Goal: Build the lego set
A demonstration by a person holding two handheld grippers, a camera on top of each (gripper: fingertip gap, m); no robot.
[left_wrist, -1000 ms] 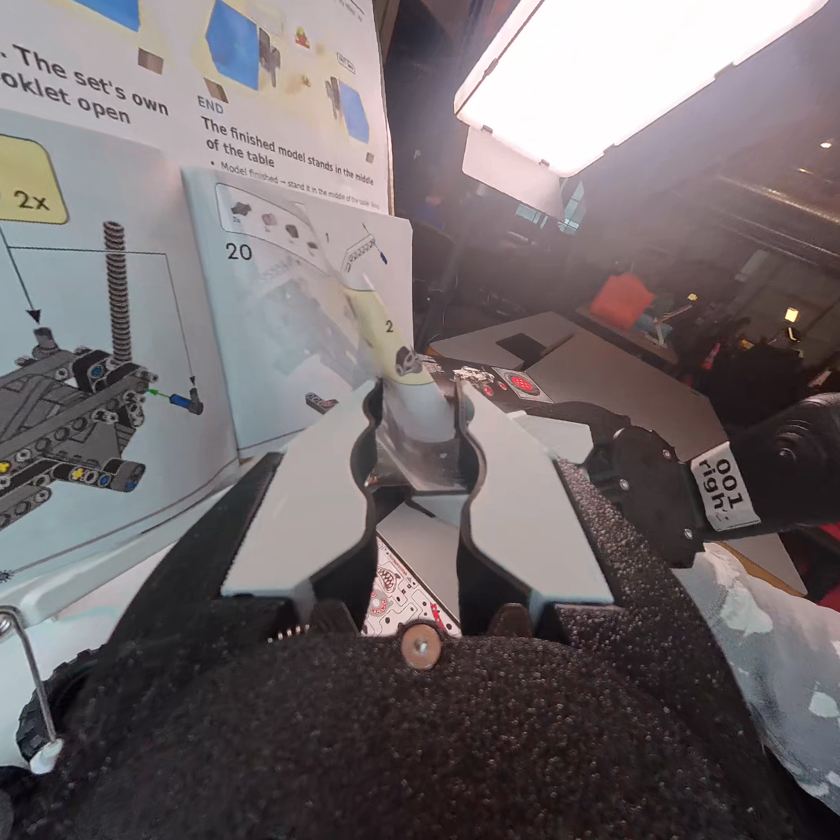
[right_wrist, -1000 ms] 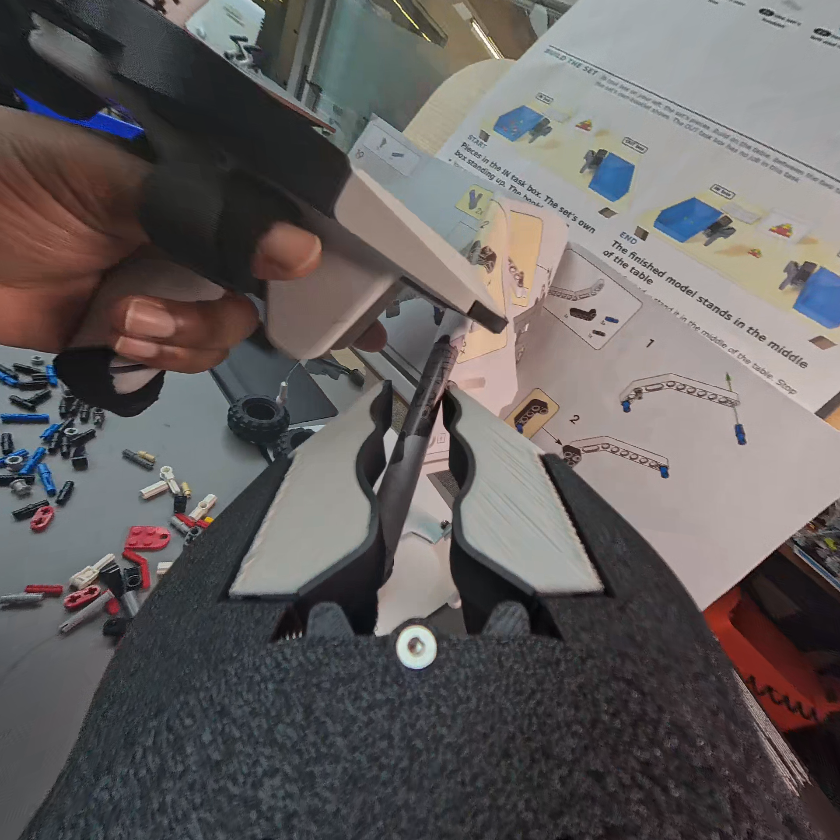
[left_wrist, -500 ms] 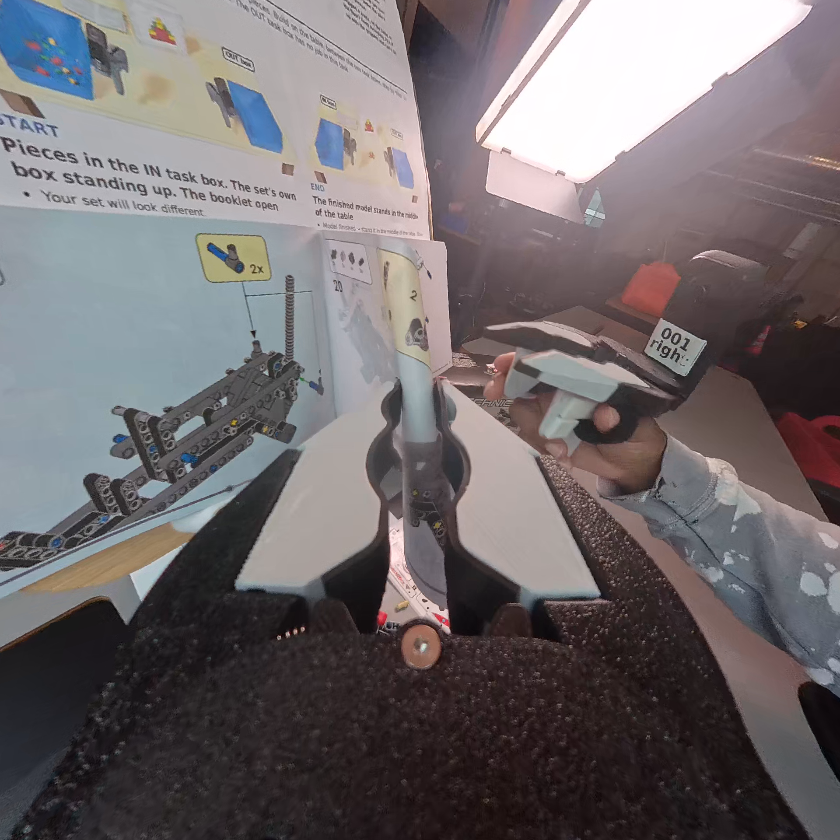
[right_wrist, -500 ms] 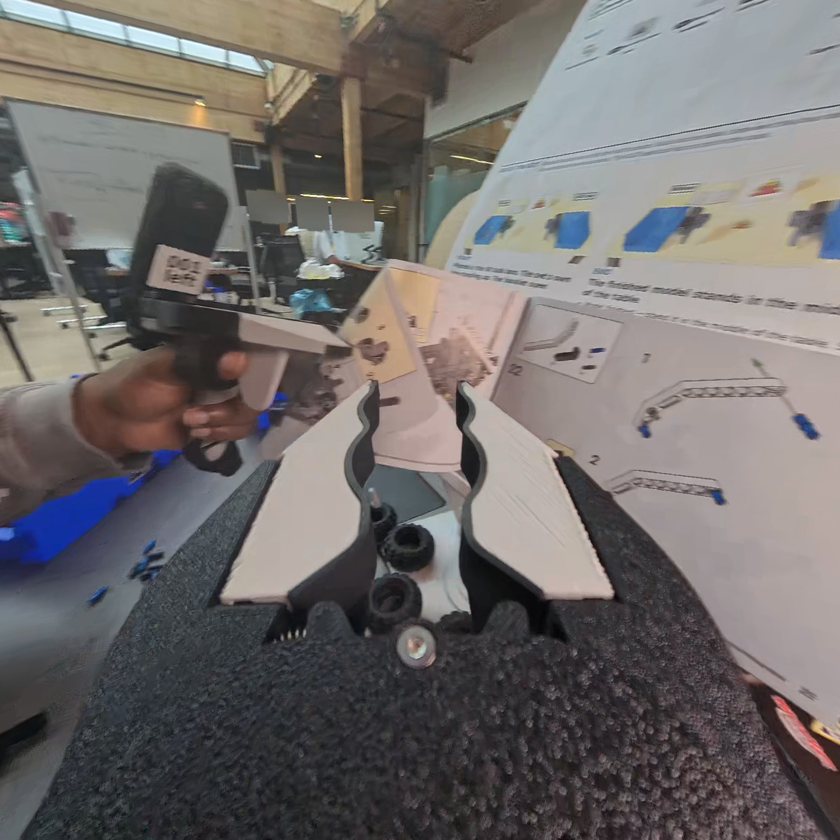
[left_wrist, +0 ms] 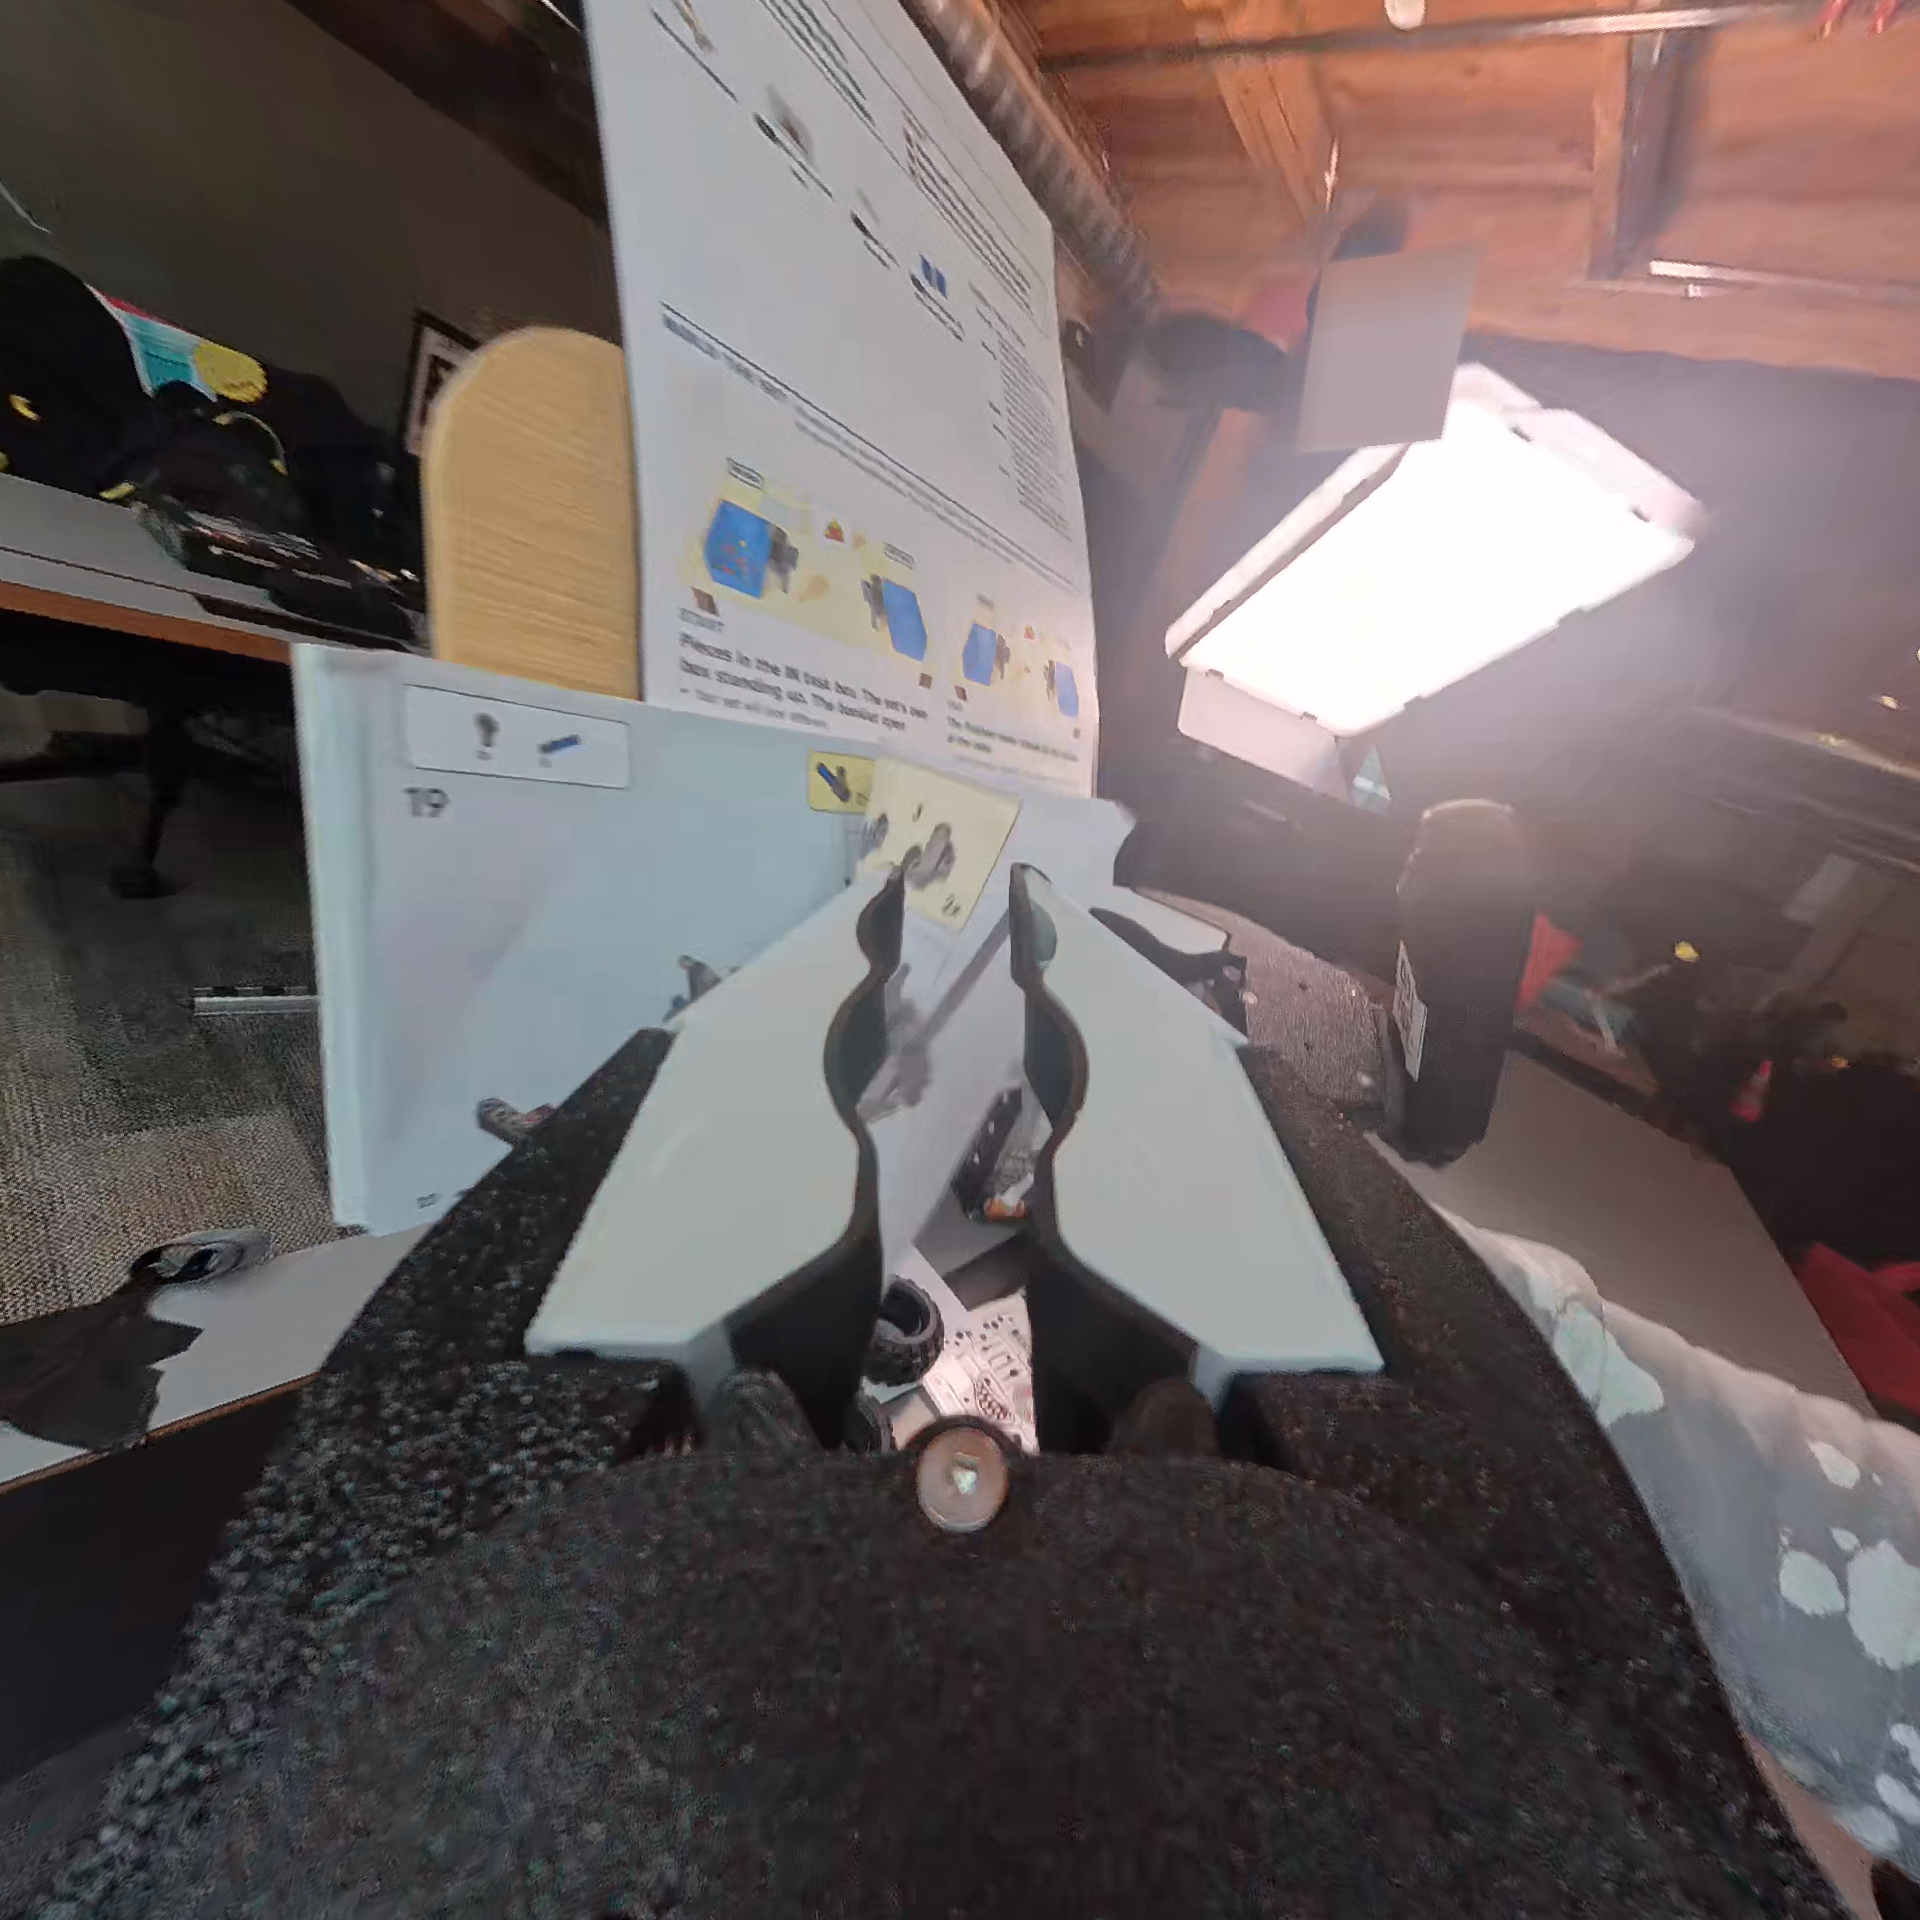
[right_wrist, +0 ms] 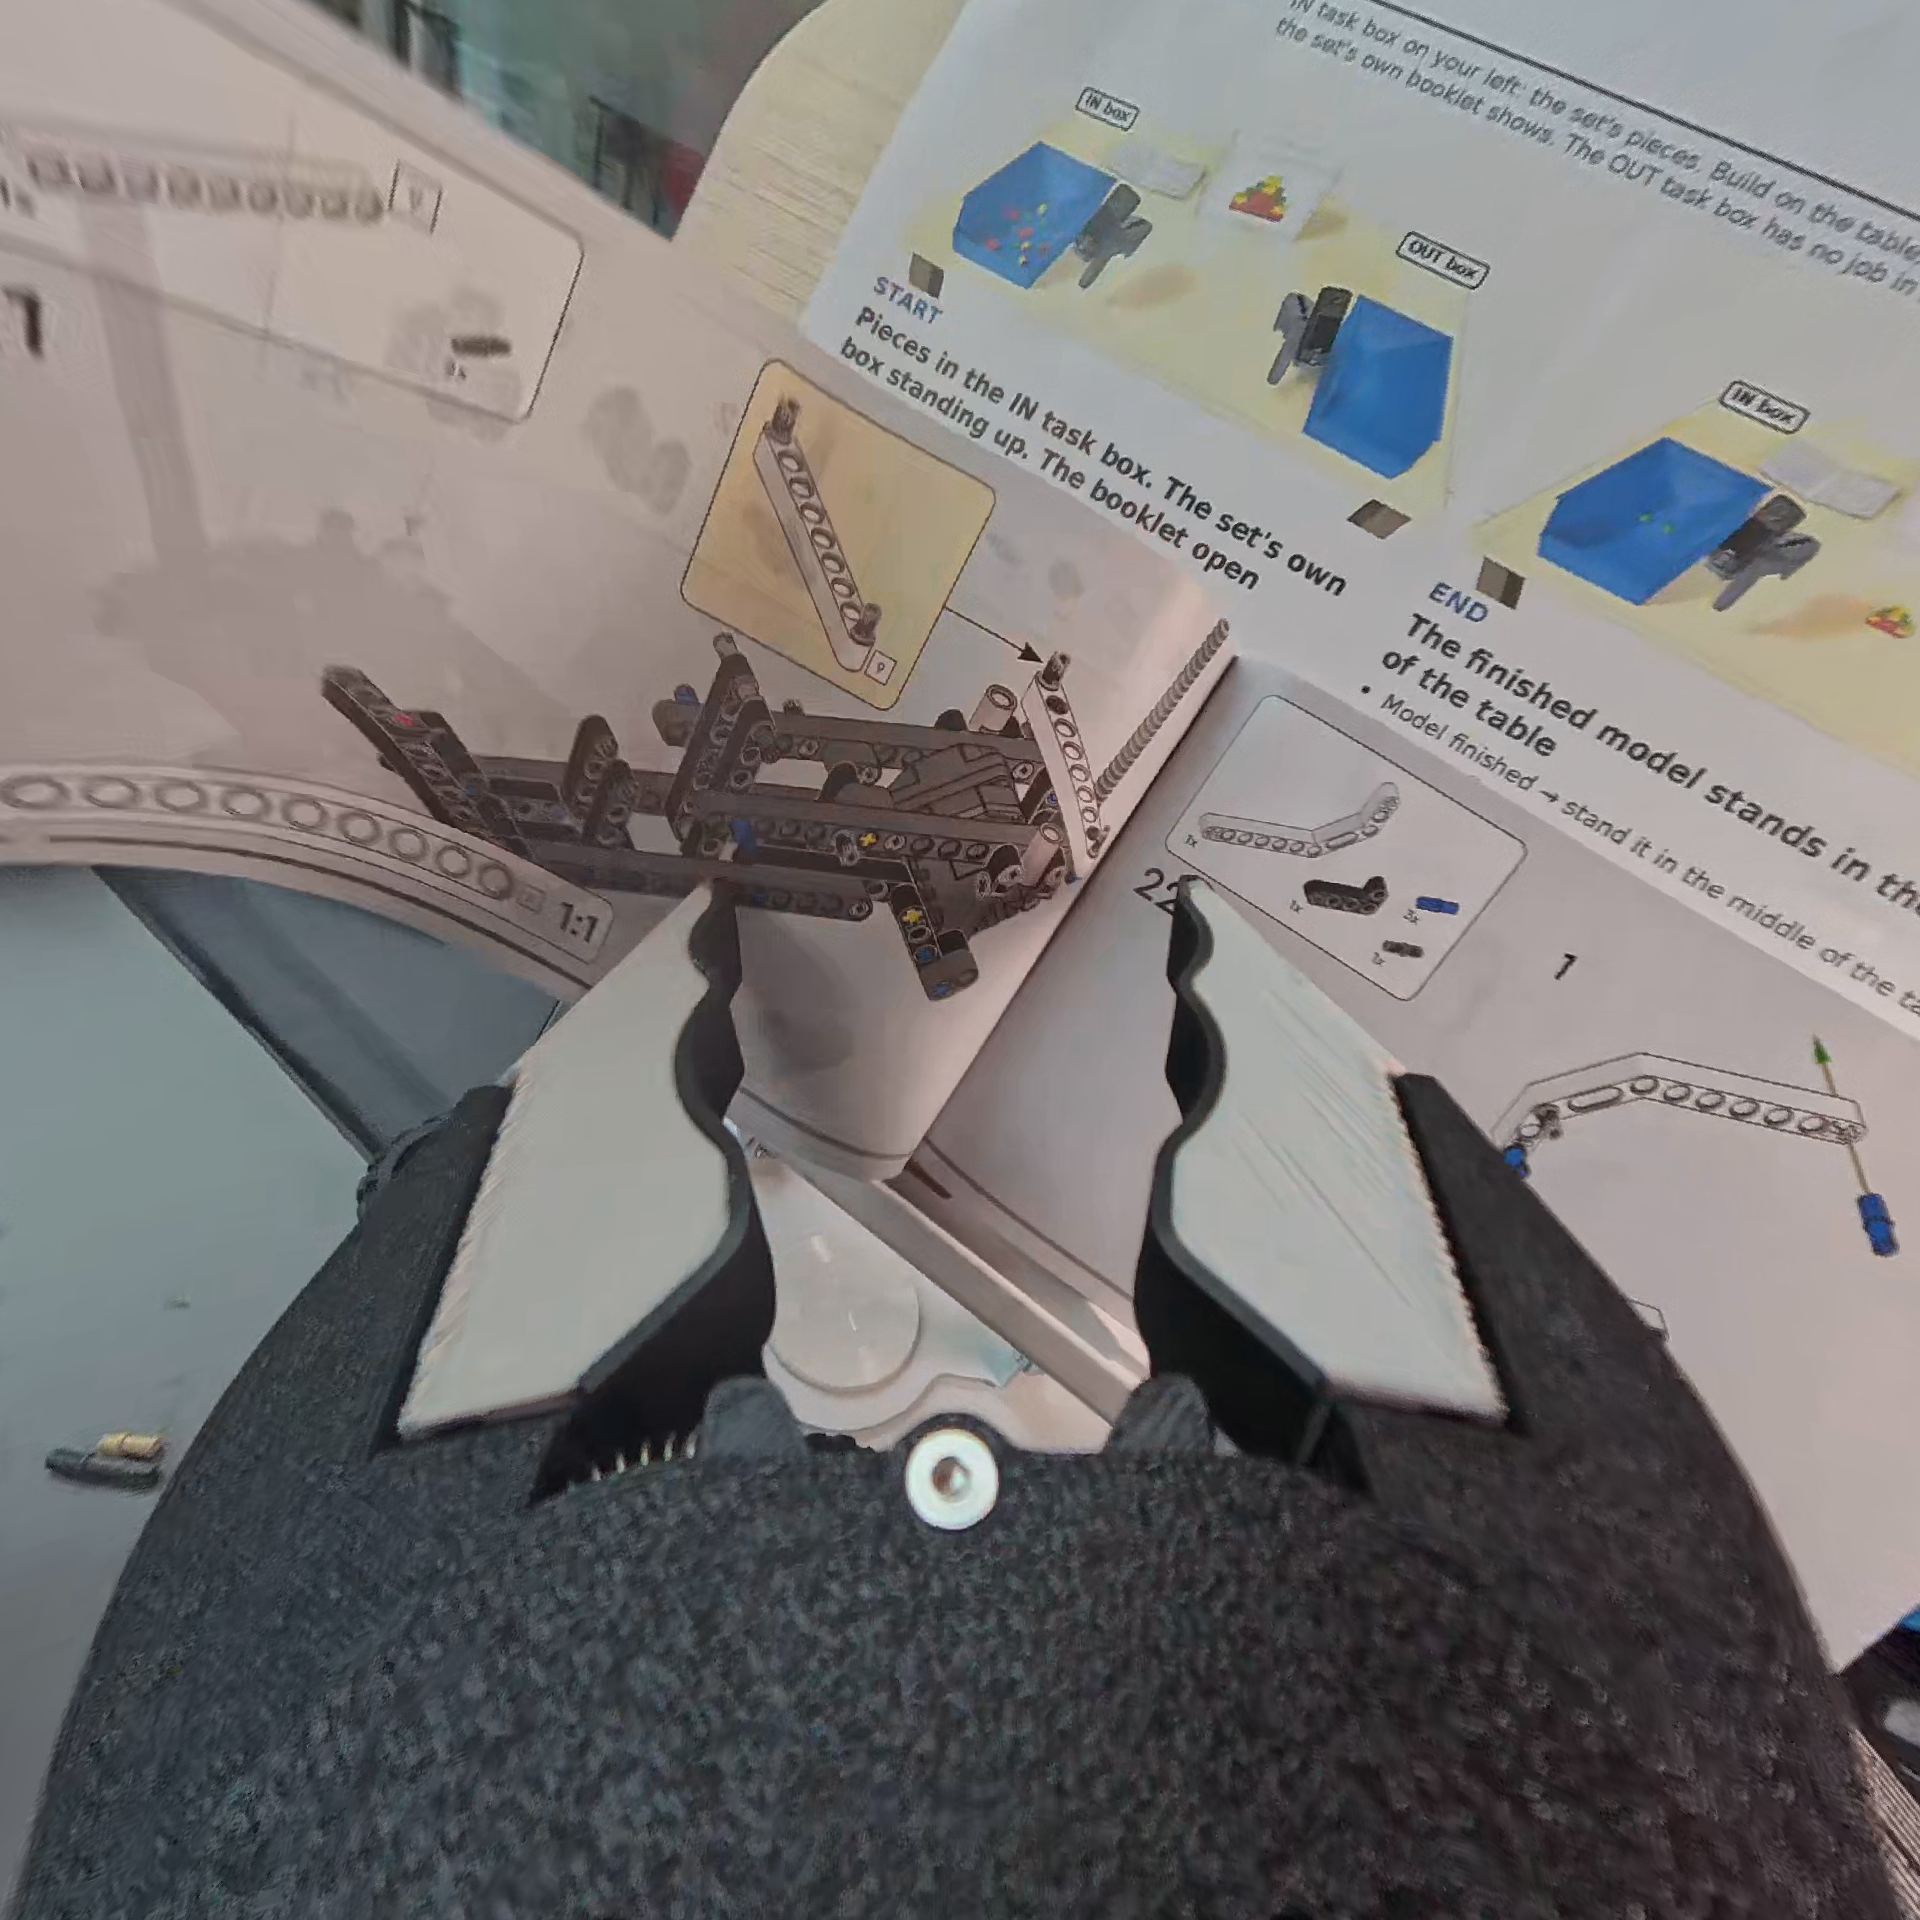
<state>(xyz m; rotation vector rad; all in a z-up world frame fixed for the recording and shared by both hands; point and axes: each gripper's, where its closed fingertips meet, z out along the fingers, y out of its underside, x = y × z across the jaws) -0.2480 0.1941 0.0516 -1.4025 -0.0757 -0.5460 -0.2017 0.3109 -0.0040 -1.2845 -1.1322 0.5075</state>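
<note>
The open lego instruction booklet (left_wrist: 582, 935) stands upright against a wooden board (left_wrist: 530, 520). My left gripper (left_wrist: 954, 894) points at it, jaws a little apart. A loose page (left_wrist: 935, 831) and its thin edge lie in line with the gap, not visibly pinched. My right gripper (right_wrist: 945, 904) is wide open and empty, close to the booklet (right_wrist: 1351, 1039) at its spine. A curled page (right_wrist: 831, 1039) bends between its fingers. The right gripper's black handle (left_wrist: 1455, 966) shows in the left wrist view, to the right. No brick is held.
A large white instruction sheet (left_wrist: 831, 416) stands behind the booklet and also shows in the right wrist view (right_wrist: 1455, 364). Black tyres (left_wrist: 904, 1340) and a sticker sheet (left_wrist: 987, 1371) lie below the left fingers. A small pin (right_wrist: 104, 1455) lies on the grey table (right_wrist: 156, 1143). A sleeve (left_wrist: 1714, 1455) is at right.
My right gripper has opened wide and moved close to the booklet's spine. The left view has swung left, and the page no longer fills the left gripper's gap.
</note>
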